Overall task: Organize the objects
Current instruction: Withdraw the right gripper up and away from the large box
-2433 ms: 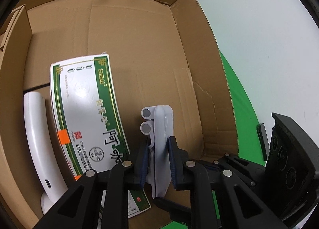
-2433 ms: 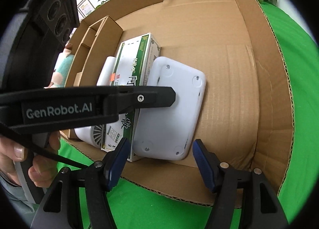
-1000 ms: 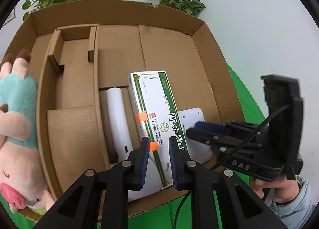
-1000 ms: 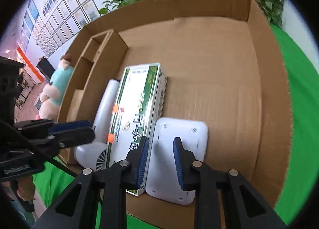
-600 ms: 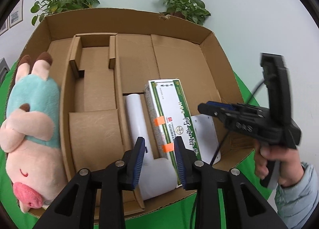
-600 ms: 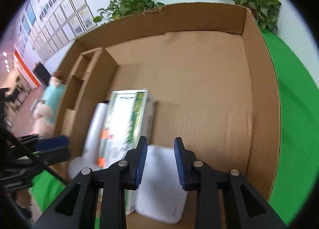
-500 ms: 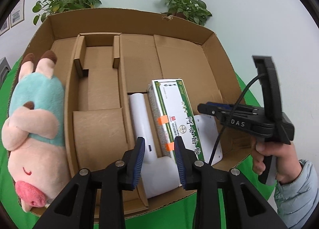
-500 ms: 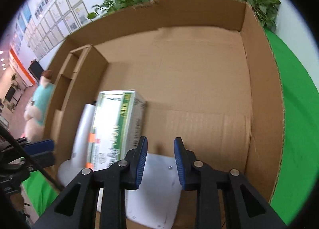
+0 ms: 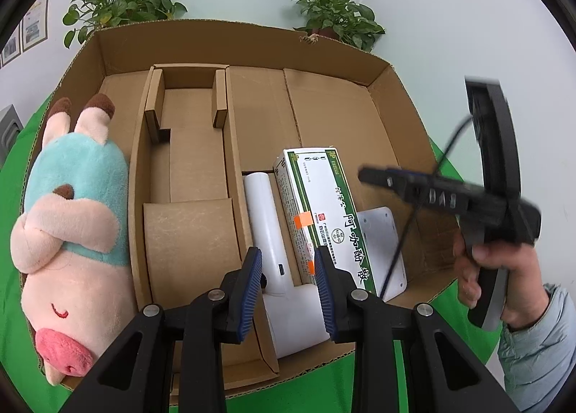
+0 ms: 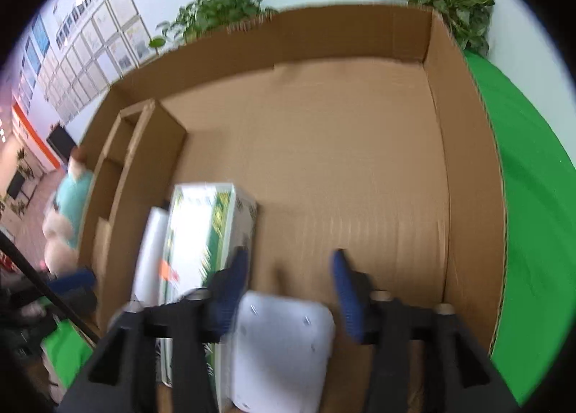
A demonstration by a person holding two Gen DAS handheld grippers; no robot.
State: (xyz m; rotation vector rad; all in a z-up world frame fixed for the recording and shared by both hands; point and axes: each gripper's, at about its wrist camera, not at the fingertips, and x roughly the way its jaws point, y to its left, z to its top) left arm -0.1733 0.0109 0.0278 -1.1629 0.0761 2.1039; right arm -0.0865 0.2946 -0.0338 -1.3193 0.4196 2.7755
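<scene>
Both grippers have pulled back and up from the cardboard box (image 9: 392, 89) since the earlier frames, when the left one was lowering the flat white device and the right one hovered over it. Now the left gripper (image 9: 286, 290) hangs above the near rim at the bottom centre of its view, its blue pads a little apart with nothing between them. The right gripper (image 10: 291, 290), at the bottom of its own blurred view, has jaws that are opening and hold nothing; the flat white device (image 10: 284, 348) lies below and just behind them on the box floor.

In the left view, the green-and-white carton (image 9: 324, 211) sits in the middle of the box, slanting from centre toward lower right. A white handheld fan (image 9: 277, 258) lies just left of it, and the white device touches its right side. Further left is a cardboard divider insert (image 9: 190, 175). A pink and teal plush toy (image 9: 68, 229) fills the far left compartment. At the right edge of the frame, a person's hand (image 9: 493, 269) grips the right gripper's handle. Green cloth (image 10: 522, 197) lies under the box.
</scene>
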